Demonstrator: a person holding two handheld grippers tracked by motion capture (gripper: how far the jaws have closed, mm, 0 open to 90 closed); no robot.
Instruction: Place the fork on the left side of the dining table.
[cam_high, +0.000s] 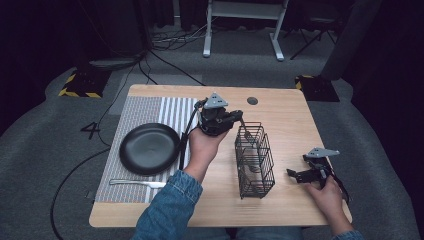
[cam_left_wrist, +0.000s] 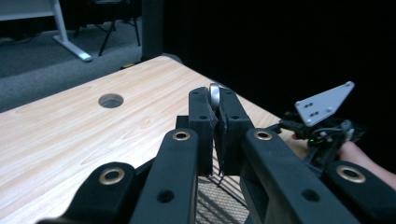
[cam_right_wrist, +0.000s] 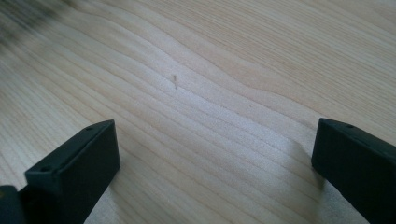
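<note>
Cutlery lies on the striped mat (cam_high: 150, 111) below the black plate (cam_high: 149, 148): one piece (cam_high: 137, 183), long axis left-right. Left gripper (cam_high: 227, 120) pinches a metal handle (cam_left_wrist: 214, 95) upright over the wire basket (cam_high: 254, 160); it may snag the rim. Right gripper (cam_high: 305, 174) rests wide open on the table (cam_high: 290, 120).

Dark room, grey carpet floor (cam_high: 45, 130).
White desk frame (cam_high: 245, 22) behind wooden table (cam_high: 295, 120); black cables (cam_high: 165, 42) beside frame.
</note>
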